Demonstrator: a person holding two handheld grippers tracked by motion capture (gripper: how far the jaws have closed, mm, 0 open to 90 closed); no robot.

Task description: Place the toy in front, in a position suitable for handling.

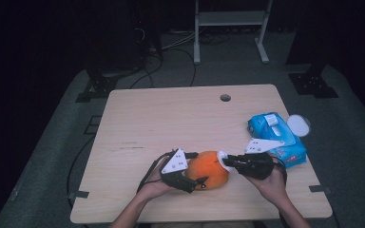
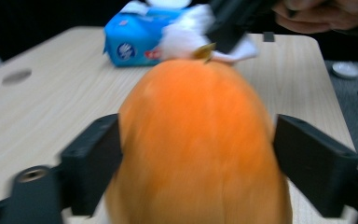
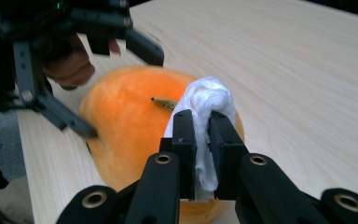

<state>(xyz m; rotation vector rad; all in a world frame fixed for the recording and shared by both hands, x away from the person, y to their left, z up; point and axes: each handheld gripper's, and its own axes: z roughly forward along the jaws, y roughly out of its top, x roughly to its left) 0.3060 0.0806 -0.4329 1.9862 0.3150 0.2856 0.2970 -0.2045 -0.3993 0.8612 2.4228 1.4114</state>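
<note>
Fruit count: one orange plush fruit (image 1: pixel 208 169) lies near your table (image 1: pixel 171 114) edge between your left gripper (image 2: pixel 196 154) jaws, spread wide and just clear. Your right gripper (image 3: pixel 202 135) pinches one white wipe (image 3: pixel 208 100) against it. One blue wipe pack (image 1: pixel 276 132) sits right; dark room beyond.

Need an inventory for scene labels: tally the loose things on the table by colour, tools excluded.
Orange: 1, the plush fruit
White: 2, the wipe and the round lid
Blue: 1, the wipes pack
Total: 4
</note>
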